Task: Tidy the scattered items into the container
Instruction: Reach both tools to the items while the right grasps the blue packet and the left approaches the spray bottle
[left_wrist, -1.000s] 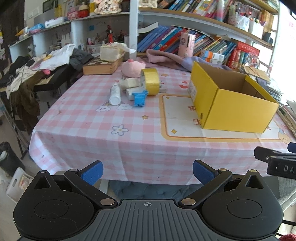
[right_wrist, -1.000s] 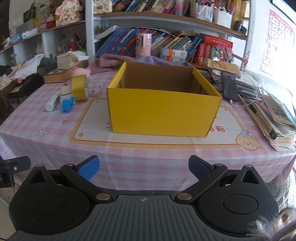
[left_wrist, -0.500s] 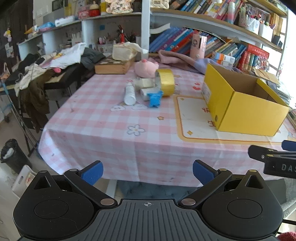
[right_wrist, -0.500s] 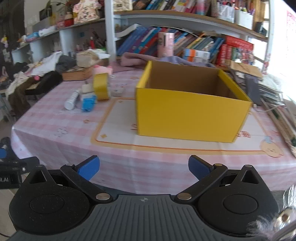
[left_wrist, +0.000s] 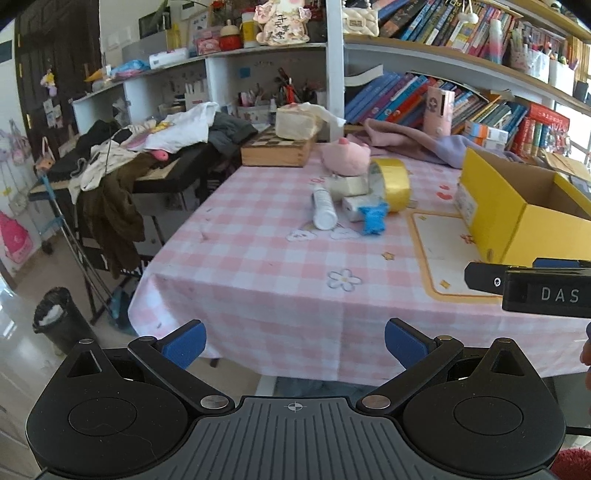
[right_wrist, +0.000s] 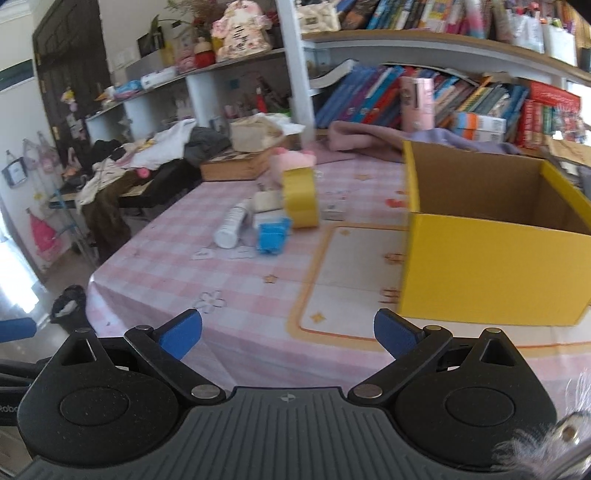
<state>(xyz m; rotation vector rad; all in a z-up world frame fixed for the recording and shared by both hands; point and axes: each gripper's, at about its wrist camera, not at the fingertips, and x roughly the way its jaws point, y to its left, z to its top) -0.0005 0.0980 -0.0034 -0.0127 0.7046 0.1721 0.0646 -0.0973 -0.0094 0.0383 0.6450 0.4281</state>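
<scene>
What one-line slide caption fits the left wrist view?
Open left gripper faces a checked table with yellow tape, white tube, blue toy beside a yellow box.

Home study rm: bookshelves (left_wrist: 461, 92), laundry pile (left_wrist: 147, 147), checked tablecloth (left_wrist: 258, 258).

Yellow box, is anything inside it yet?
Looks empty: the yellow box shows bare brown walls inside, though its floor is hidden.
</scene>
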